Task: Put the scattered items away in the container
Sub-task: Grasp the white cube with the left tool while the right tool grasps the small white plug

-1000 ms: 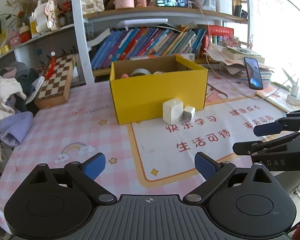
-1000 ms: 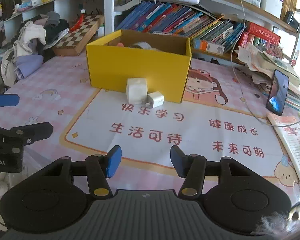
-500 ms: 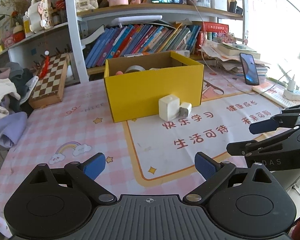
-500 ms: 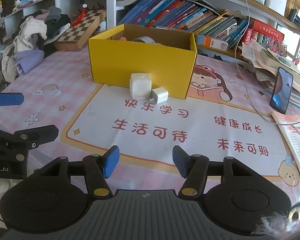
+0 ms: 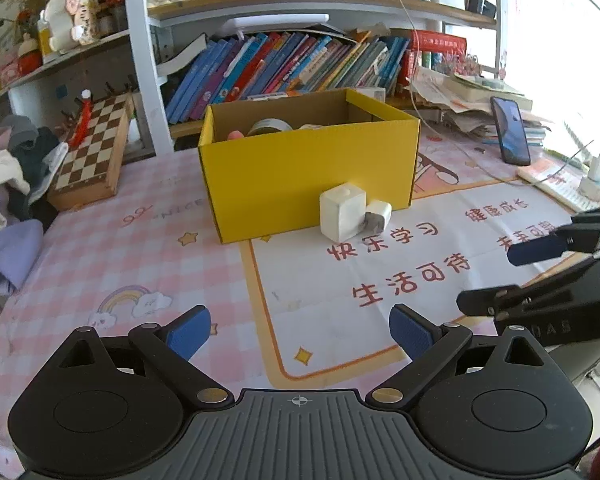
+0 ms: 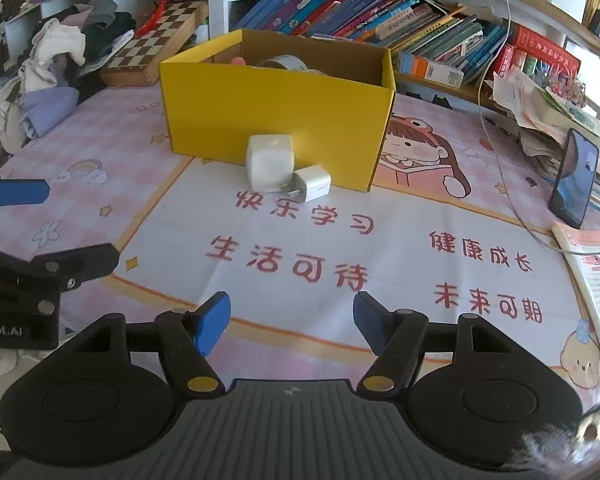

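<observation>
A yellow cardboard box (image 5: 308, 184) (image 6: 276, 120) stands open on the desk, with a tape roll (image 5: 270, 126) (image 6: 286, 62) and a pink item inside. In front of it sit a white cube (image 5: 342, 212) (image 6: 270, 162) and a small white charger plug (image 5: 377, 217) (image 6: 312, 188), touching each other. My left gripper (image 5: 300, 330) is open and empty, well short of them. My right gripper (image 6: 292, 322) is open and empty, also short of them. Each gripper shows at the edge of the other's view.
A chessboard (image 5: 92, 156) and a clothes pile (image 5: 4, 184) lie to the left. A propped phone (image 5: 510, 132) (image 6: 574, 184), cable, papers and a booklet (image 6: 592, 264) lie to the right. Bookshelves (image 5: 284, 64) stand behind the box. A printed mat (image 6: 380, 248) covers the desk.
Both grippers have moved a little forward toward the box and the two white items, which now look larger. Jaws stay open.
</observation>
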Demonstrator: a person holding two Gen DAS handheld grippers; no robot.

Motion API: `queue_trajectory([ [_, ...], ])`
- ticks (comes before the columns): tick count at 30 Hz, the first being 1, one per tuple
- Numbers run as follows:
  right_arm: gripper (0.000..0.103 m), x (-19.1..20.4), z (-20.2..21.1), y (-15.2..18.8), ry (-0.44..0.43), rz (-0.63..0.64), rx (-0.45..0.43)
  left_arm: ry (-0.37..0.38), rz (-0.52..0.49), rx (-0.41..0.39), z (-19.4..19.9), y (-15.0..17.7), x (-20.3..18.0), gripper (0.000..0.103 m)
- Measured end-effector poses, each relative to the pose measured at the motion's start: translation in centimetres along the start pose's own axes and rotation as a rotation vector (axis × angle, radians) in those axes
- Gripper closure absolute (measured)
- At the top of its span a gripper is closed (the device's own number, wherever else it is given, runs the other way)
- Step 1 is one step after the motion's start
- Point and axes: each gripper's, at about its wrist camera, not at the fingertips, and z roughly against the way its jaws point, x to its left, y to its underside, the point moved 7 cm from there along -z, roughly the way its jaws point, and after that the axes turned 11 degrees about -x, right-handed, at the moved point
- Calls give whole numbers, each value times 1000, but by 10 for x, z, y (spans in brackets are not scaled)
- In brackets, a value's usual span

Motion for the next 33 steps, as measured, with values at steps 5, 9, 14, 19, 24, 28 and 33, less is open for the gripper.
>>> queue_trajectory([
  [5, 37, -7, -17, -5, -23, 5, 23, 6, 9, 34, -16, -1, 0, 5],
  [9, 37, -12, -29, -12, -40, 14, 23, 8, 15, 36, -28, -7, -1, 5],
  [14, 37, -21, -45, -22, -59, 15, 21, 0, 27, 40, -44, -14, -1, 5],
  [19, 38, -27, -61, -29, -88, 26, 28, -13, 41, 53, -60, -18, 0, 6],
  [24, 45, -33, -78, -36, -116, 21, 32, -1, 37, 36, -77, -29, -2, 9],
  [28, 48, -35, -90, -42, -139, 14, 29, 13, 41, 35, -88, -36, -4, 14],
  [33, 51, -42, -102, -45, -152, -21, 38, 31, 65, 57, -107, -42, -4, 23],
])
